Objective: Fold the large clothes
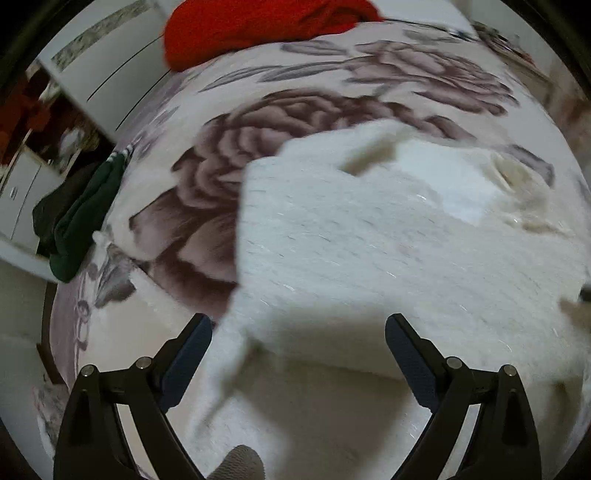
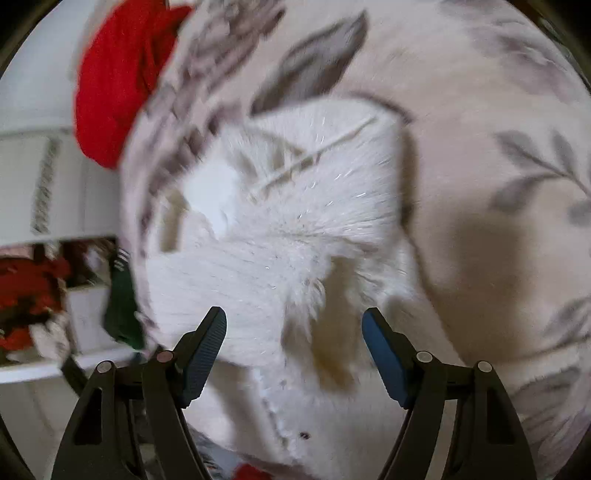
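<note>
Hovering over white fuzzy sweater (image 1: pixel 369 251) on bed (image 1: pixel 207 206) | left claw (image 1: pixel 299 332), right claw (image 2: pixel 294 321) wide, empty (blurred) | we risk snagging fluff, bunching folds.

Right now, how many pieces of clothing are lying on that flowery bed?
3: a white fuzzy garment in the middle, a red one at the far edge, a dark green one draped over the left side. More may lie outside view.
</note>
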